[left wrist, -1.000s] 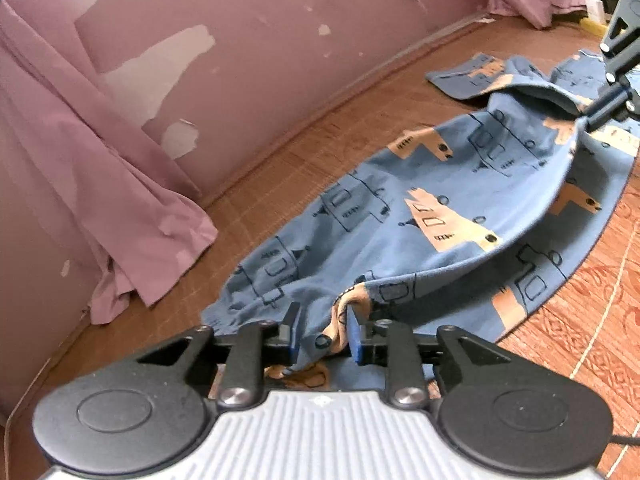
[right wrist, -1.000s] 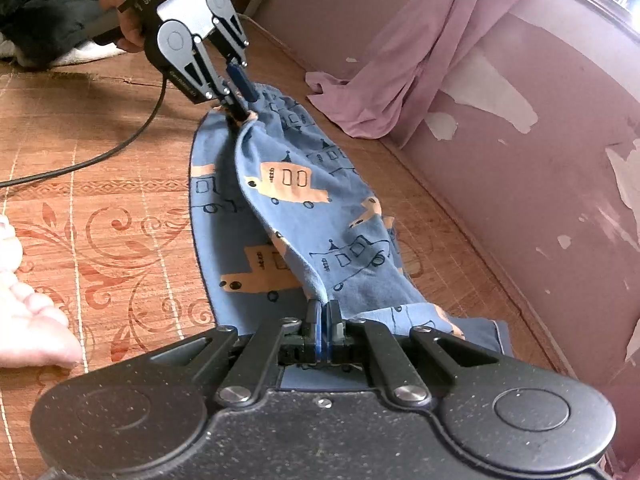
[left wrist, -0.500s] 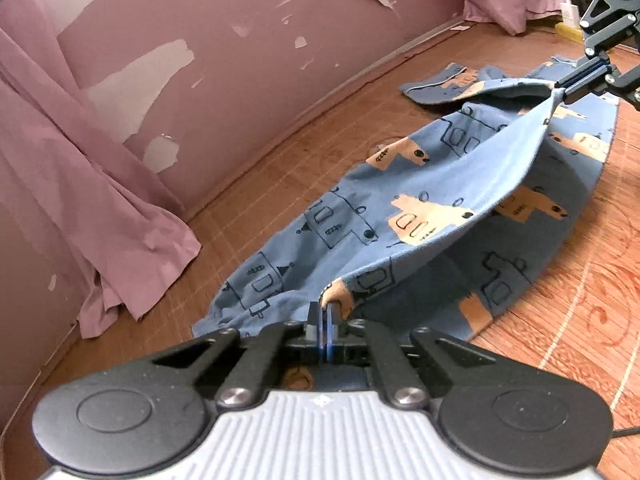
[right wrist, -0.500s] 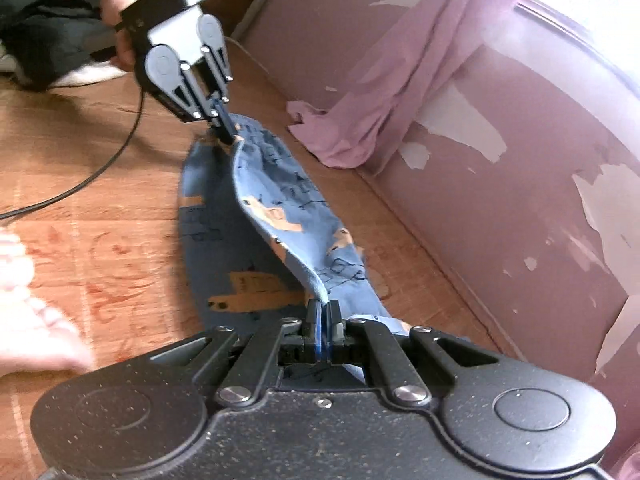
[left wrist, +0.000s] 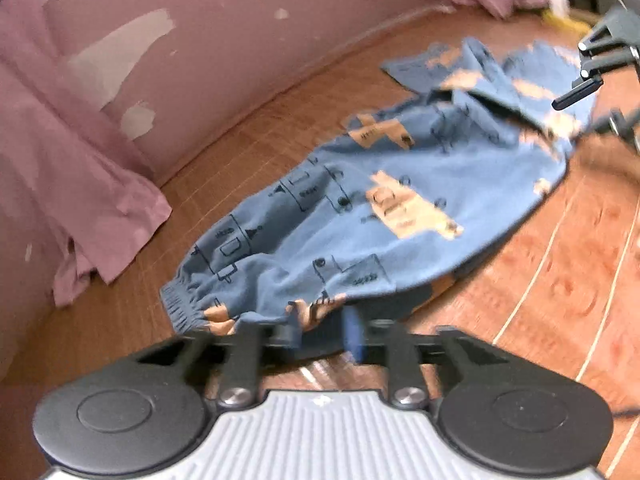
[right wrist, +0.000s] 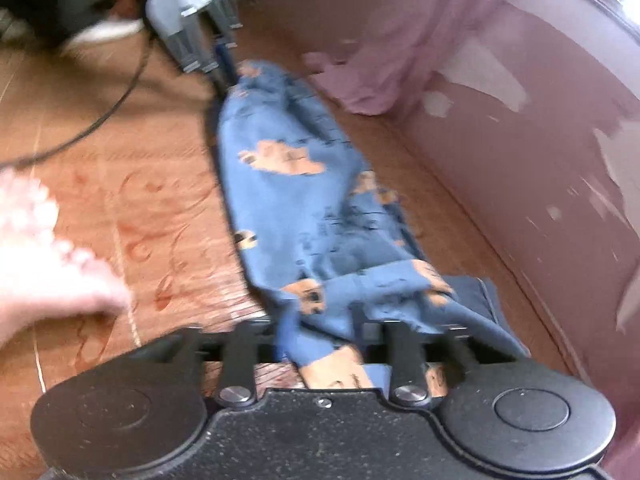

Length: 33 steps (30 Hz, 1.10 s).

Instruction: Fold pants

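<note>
We have just let go: our left gripper (left wrist: 326, 330) and right gripper (right wrist: 320, 334), both pinched shut half a second ago, now stand wide open, empty. The pants (left wrist: 384, 208) lie doubled lengthwise on the mat (left wrist: 560, 264), so the first fold looks complete.

Blue patterned pants (left wrist: 400, 200), folded lengthwise, lying flat on floor mat

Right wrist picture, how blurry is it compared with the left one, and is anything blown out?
Right wrist view: heavy motion smear over the pants and the left gripper; a pale bare foot at the left edge is overexposed. Left wrist view: milder blur, print on the pants readable; the right gripper soft; fisheye bends the wall.
</note>
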Motion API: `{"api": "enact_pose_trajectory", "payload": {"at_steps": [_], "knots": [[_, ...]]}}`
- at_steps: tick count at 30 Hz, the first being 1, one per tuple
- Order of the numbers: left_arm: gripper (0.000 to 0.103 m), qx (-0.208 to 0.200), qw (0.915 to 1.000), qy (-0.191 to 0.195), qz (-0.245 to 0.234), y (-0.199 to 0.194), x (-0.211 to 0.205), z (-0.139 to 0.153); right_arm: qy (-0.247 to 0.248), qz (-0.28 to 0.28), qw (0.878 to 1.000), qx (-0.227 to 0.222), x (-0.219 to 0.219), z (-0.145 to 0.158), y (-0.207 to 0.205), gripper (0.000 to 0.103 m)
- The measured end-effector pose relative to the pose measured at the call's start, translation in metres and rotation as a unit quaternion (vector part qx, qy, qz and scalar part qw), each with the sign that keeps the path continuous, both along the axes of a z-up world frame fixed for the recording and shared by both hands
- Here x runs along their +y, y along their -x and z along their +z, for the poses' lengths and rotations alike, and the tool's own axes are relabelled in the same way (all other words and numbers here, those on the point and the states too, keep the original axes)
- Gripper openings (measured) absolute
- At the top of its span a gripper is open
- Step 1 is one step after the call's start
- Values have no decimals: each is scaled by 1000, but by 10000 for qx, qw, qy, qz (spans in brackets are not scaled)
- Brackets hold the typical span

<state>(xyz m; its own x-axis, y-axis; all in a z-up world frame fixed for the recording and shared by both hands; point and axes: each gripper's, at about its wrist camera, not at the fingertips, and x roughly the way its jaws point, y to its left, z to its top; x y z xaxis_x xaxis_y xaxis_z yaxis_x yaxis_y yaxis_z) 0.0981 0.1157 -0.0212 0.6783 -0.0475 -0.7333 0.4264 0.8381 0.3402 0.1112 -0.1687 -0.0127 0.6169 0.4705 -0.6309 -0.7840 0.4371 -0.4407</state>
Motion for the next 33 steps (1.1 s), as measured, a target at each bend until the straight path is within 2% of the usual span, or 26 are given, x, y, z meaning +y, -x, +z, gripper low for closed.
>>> {"api": "enact_pose_trajectory", "payload": {"at_steps": [1,3,4,6,8,9,12,15,17,19,20,22,24,27,29,33], "knots": [[61,-61,9999,135,85,2,-2,5,-156,-194,9997,34,-6,5,-1,71],[64,-144,9987,432,209,4,-10,15,-347,-594,9976,8,-17,12,-3,85],[70,-156,9977,631,206,4,-17,19,-435,-914,9949,-40,-25,15,-5,94],[78,-164,9941,1060,187,-1,-33,25,-641,-1496,9866,-98,-40,19,-7,102],[82,-55,9874,1581,98,-11,-53,29,-950,-2105,9730,11,-59,22,-11,102],[84,54,9814,1919,50,-18,-66,29,-1114,-2338,9658,112,-69,23,-12,102],[84,329,9616,2726,-21,-37,-96,24,-1472,-2626,9531,309,-92,20,-12,102],[83,601,9432,3268,46,-58,-122,9,-1696,-2749,9445,594,-109,15,-16,102],[78,741,9343,3482,217,-67,-130,-2,-1802,-2737,9420,728,-116,18,-21,102],[63,964,9217,3735,411,-76,-129,-14,-1787,-2585,9454,862,-120,26,-31,102],[59,1071,9144,3872,497,-79,-127,-18,-1757,-2473,9485,911,-121,33,-41,102],[45,1184,9023,4102,598,-84,-123,-23,-1766,-2281,9513,1091,-112,46,-67,102],[33,1251,8934,4275,590,-88,-121,-26,-1857,-2147,9478,1454,-103,59,-100,96],[19,1291,8906,4327,545,-89,-121,-30,-1951,-2213,9287,2249,-78,70,-165,83],[14,1363,8870,4358,682,-93,-121,-32,-1882,-2446,9072,2858,-53,67,-213,79],[6,1503,8765,4481,911,-99,-118,-38,-1632,-2985,8779,3370,-8,45,-278,75]]}}
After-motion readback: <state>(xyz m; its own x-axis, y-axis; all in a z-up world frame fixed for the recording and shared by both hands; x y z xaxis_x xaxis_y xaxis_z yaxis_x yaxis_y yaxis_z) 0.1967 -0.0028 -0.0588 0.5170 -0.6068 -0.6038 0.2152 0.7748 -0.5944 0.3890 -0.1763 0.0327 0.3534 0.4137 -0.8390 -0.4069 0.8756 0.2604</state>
